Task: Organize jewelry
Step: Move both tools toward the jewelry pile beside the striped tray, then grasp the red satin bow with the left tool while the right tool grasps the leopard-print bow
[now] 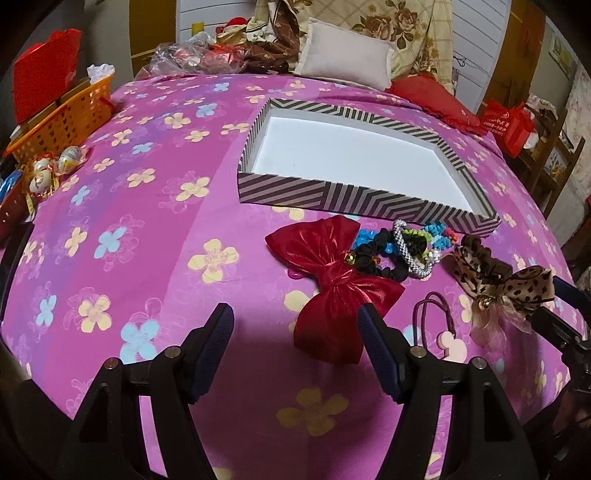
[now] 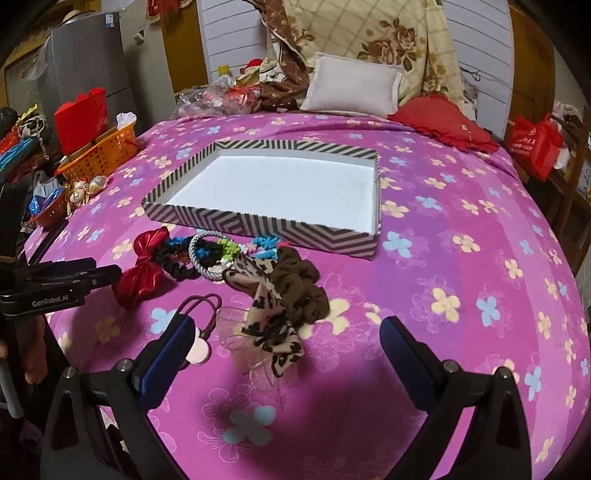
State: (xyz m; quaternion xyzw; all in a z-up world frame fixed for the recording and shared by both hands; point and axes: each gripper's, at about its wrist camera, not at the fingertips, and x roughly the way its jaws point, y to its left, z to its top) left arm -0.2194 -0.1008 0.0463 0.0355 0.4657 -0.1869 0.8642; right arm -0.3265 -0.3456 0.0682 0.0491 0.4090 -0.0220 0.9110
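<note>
Pink bedspread [image 1: 110, 221] beneath both grippers' wide-spread, empty fingers [image 1: 218, 347] [image 2: 173, 347].

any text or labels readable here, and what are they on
"GenRobot.AI": on the black body of the left gripper, seen from the right wrist.
White print on the red bag: too blurred to read.
Sticker on the grey cabinet: too small to read.
Nothing else legible.
</note>
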